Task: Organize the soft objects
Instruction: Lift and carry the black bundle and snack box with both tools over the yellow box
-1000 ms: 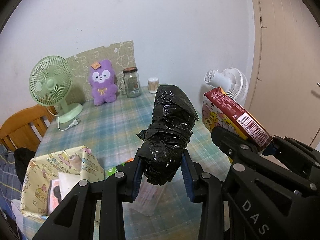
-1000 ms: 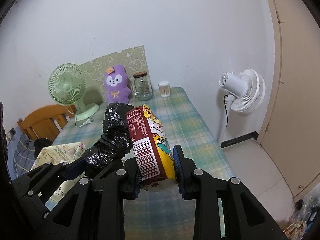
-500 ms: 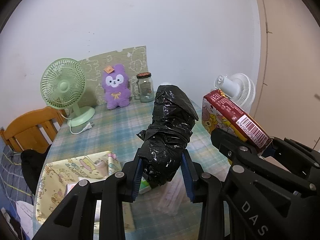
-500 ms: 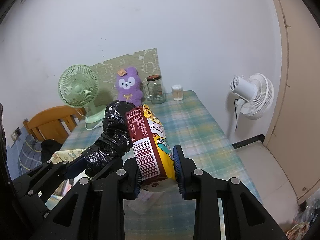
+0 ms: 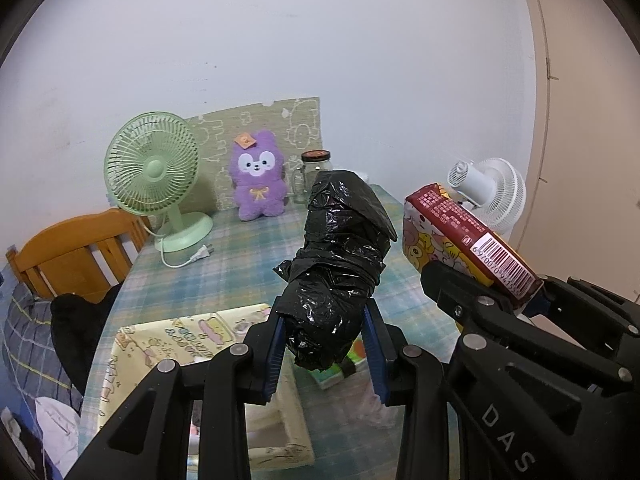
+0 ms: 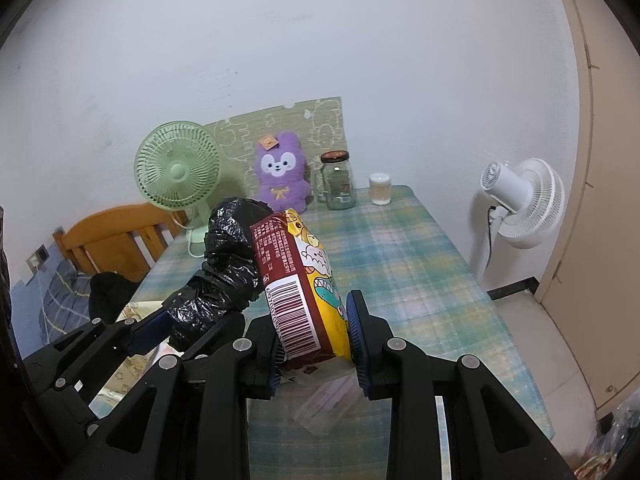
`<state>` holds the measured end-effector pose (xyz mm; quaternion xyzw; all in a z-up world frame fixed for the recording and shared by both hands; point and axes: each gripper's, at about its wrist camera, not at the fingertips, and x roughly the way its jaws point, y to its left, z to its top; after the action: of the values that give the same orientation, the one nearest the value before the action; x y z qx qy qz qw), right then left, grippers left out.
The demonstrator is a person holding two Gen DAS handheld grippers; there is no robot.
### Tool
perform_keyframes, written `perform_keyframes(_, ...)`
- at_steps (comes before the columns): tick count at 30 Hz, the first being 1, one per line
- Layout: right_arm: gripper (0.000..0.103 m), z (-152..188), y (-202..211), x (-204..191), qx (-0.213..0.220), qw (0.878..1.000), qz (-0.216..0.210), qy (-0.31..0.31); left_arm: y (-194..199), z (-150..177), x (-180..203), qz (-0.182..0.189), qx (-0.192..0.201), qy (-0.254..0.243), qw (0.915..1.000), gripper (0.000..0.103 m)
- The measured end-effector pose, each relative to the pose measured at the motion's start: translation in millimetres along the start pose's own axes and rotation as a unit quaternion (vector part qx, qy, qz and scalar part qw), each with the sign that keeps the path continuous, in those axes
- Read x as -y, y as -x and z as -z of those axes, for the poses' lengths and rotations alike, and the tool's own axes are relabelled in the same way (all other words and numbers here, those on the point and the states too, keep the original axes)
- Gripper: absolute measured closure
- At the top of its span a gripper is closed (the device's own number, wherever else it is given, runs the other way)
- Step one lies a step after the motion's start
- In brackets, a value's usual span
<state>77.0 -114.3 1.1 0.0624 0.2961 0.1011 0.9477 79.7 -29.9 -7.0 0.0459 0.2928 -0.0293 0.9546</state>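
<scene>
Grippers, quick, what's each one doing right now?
Left gripper: closed on the black plastic bag bundle.
Right gripper: closed on the cartoon snack packet.

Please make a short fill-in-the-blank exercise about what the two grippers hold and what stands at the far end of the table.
1. The left gripper is closed on a crumpled plastic bag whose colour is ____.
2. The right gripper holds a snack packet, and the white label near its lower end is a ____.
3. At the far end of the table, the purple plush toy sits between the glass jar and a green ____.

Missing words: black; barcode; fan
</scene>
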Motion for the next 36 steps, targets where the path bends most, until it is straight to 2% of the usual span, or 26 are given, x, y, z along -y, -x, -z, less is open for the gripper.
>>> perform_keyframes(18, 0.071, 4.1, -22.4, -52.9, -0.014, 0.999, -0.014, 0.029, -5.1, 11.4, -49.0, -0.017, -0.006, 0.019, 0.9996, 0.067)
perform_keyframes(36, 0.071, 18.6, -53.1, -100.0, -0.037, 0.996, -0.061, 0.054, -13.6, 33.0, -96.5, -0.044, -0.029, 0.036, 0.998, 0.067)
